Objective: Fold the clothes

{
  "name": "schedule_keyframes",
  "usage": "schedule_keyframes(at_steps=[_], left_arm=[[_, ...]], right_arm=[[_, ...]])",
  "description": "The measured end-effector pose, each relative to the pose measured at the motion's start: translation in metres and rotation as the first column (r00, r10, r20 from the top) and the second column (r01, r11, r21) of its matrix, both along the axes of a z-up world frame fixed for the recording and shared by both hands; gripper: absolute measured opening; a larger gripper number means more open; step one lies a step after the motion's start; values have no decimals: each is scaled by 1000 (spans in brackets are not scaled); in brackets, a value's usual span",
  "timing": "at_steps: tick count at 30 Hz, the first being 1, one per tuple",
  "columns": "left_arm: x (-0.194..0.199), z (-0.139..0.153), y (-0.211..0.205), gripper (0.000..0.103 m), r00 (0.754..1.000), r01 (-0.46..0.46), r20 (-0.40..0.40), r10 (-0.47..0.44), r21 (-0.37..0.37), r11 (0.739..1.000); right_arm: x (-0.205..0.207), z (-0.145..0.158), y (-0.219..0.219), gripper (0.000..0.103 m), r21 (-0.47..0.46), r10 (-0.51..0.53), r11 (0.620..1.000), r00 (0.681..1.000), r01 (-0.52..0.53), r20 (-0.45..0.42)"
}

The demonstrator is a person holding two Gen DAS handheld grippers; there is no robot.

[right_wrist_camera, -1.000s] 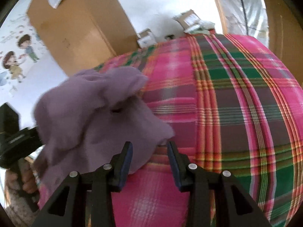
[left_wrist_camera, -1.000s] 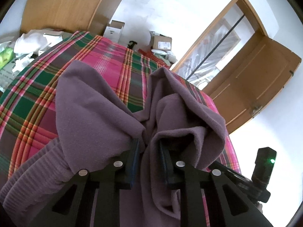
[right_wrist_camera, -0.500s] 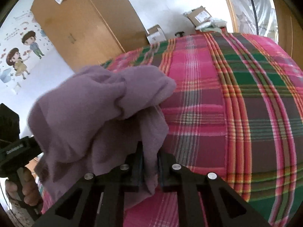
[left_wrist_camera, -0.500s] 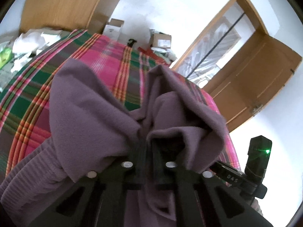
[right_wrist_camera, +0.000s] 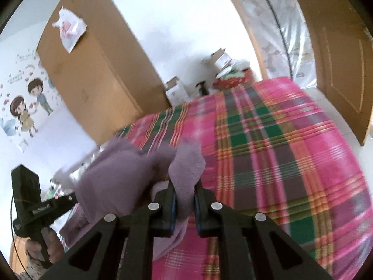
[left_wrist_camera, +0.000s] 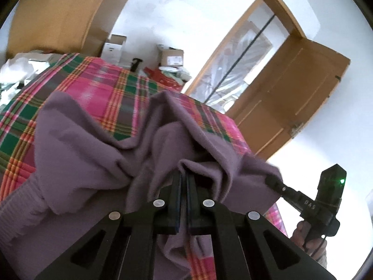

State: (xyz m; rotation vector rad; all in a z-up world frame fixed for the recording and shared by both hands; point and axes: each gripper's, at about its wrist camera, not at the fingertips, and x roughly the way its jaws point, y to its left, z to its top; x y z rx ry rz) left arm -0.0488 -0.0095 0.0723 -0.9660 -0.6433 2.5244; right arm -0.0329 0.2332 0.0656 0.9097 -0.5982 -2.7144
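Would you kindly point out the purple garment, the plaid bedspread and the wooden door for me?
purple garment (left_wrist_camera: 77,144): left wrist view, on its broad flat panel.
plaid bedspread (right_wrist_camera: 279,144): right wrist view, on a bare stretch of it.
wooden door (left_wrist_camera: 291,98): left wrist view, on its open leaf.

Each wrist camera sits just behind its own jaws, angled slightly upward across the plaid bed (left_wrist_camera: 93,88). Both face the far wall, seemingly, sharing the wardrobe (right_wrist_camera: 93,70), boxes (left_wrist_camera: 170,57) and door (left_wrist_camera: 291,98).

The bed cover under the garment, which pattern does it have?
The bed cover is pink-and-green plaid, best seen in the right wrist view.
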Motion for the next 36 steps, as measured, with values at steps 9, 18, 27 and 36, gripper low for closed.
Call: schedule_keyframes(at_steps=[9, 18, 27, 36], left_arm=[[0, -4, 46, 4, 994, 110, 21, -110, 6, 994], [0, -21, 69, 5, 986, 159, 68, -154, -78, 984], [8, -38, 69, 18, 983, 167, 115, -144, -226, 960], [5, -54, 71, 18, 974, 183, 183, -136, -271, 945]], right_arm=[[24, 20, 50, 12, -3, -161, 987, 985, 161, -54], [42, 19, 101, 12, 27, -325, 945, 945, 326, -47], [32, -11, 122, 13, 66, -399, 916, 917, 397, 25], [33, -35, 127, 16, 145, -434, 896, 897, 419, 85]])
